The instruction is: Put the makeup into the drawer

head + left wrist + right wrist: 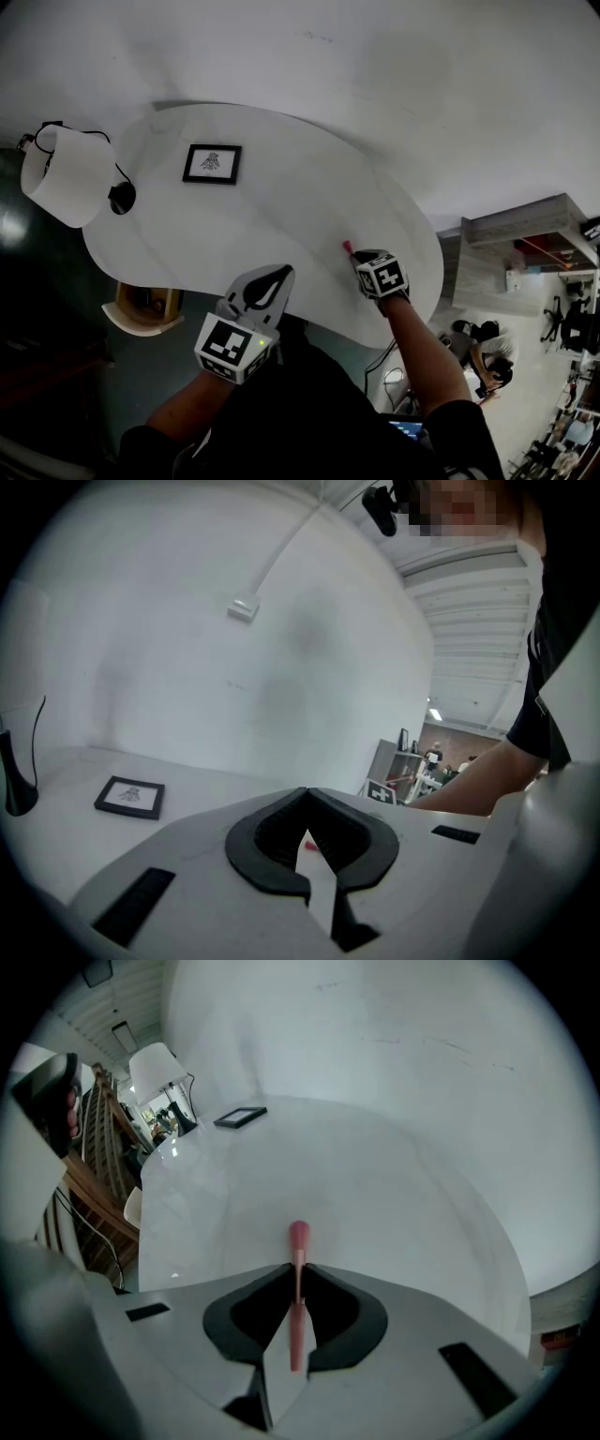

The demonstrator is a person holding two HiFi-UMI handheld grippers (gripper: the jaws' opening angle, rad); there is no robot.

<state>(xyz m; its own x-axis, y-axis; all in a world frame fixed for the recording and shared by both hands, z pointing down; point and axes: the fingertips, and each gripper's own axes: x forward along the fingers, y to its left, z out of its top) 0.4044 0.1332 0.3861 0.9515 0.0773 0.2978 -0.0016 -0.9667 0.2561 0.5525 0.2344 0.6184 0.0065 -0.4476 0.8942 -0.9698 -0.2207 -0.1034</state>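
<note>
Left gripper (272, 281), low in the centre of the head view, hangs over the near edge of the white table (281, 206) with its jaws pressed together on nothing. To its right, the right gripper (356, 255) pinches a slim pink makeup stick (297, 1321) between its tips; the stick's rounded end pokes out beyond them over the tabletop. At upper left lies a black-framed picture (212, 163), its small drawing unreadable.

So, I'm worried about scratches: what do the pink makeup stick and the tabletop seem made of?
Pink makeup stick: likely plastic, smooth, even pink with a darker rounded tip; too small to be sure. Tabletop: hard, smooth, white, slightly glossy, with bright reflections near one edge; laminate or paint, cannot tell.
</note>
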